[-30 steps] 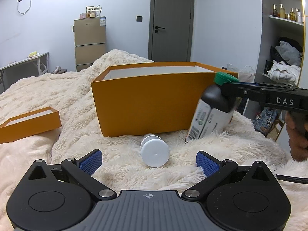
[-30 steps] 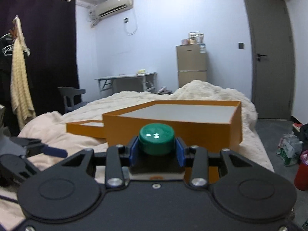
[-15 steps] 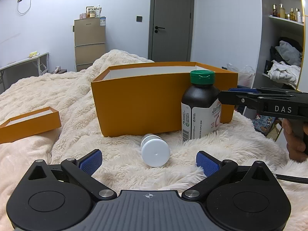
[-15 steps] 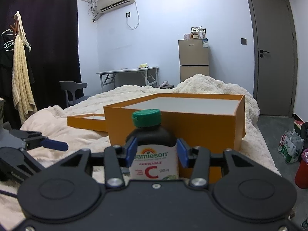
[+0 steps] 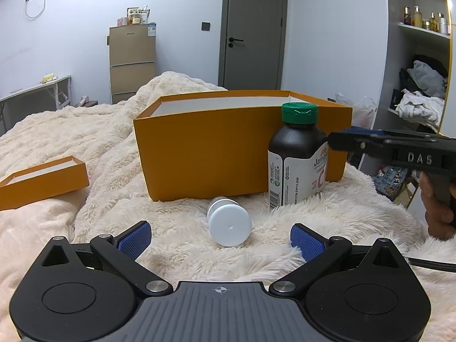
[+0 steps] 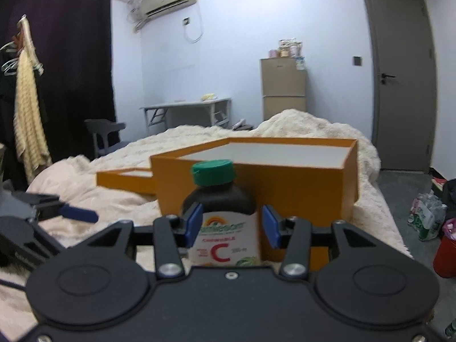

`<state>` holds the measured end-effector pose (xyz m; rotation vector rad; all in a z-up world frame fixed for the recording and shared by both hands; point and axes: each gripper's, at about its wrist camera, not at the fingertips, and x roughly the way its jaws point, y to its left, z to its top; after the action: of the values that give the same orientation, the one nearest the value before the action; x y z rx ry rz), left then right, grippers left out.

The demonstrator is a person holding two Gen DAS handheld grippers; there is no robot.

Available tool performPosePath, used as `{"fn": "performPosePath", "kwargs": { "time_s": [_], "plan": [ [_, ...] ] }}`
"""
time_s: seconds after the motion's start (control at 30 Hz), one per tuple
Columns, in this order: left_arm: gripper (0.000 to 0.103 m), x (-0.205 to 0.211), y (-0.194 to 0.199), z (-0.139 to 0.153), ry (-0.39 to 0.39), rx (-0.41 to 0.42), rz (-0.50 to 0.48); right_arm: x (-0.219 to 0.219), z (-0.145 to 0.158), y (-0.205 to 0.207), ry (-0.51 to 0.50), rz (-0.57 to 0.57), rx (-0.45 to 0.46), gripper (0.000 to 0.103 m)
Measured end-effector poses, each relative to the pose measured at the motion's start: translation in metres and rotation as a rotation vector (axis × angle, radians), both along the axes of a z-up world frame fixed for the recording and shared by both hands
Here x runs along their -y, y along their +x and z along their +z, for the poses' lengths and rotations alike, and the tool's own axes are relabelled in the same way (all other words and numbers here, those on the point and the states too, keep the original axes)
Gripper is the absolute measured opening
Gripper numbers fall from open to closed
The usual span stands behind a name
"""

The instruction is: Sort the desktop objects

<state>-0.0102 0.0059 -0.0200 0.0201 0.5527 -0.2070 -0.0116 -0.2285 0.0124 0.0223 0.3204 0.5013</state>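
A dark vitamin bottle (image 5: pixel 296 165) with a green cap stands upright on the fluffy cream blanket, right against the front wall of the big orange box (image 5: pixel 213 148). My right gripper (image 6: pixel 232 225) straddles the bottle (image 6: pixel 219 213) at shoulder height. Its blue pads sit just off the sides, with a thin gap at the right pad. A small white bottle (image 5: pixel 229 223) lies on its side, cap toward me. My left gripper (image 5: pixel 220 239) rests low before it, open wide and holding nothing.
The orange box lid (image 5: pixel 42 179) lies upturned on the blanket to the left. A person's hand (image 5: pixel 436 208) holds the right gripper's handle at the bed's right edge. Shelves with clothes and jars stand beyond. A red bin (image 6: pixel 444 256) is on the floor.
The vitamin bottle went from tilted in the right gripper's grip to standing upright on the blanket. The right gripper's pads have spread off its sides. The left gripper kept still.
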Motion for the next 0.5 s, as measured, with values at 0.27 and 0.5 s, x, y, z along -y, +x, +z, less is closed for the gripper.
{"fn": "performPosePath", "kwargs": {
  "time_s": [0.27, 0.5],
  "plan": [
    [0.103, 0.0, 0.001, 0.0, 0.001, -0.001, 0.0, -0.007, 0.003, 0.0, -0.044, 0.016, 0.016, 0.045],
    [0.103, -0.001, 0.002, 0.0, -0.002, -0.006, 0.0, -0.031, 0.029, 0.013, -0.156, 0.018, 0.099, 0.067]
  ]
}}
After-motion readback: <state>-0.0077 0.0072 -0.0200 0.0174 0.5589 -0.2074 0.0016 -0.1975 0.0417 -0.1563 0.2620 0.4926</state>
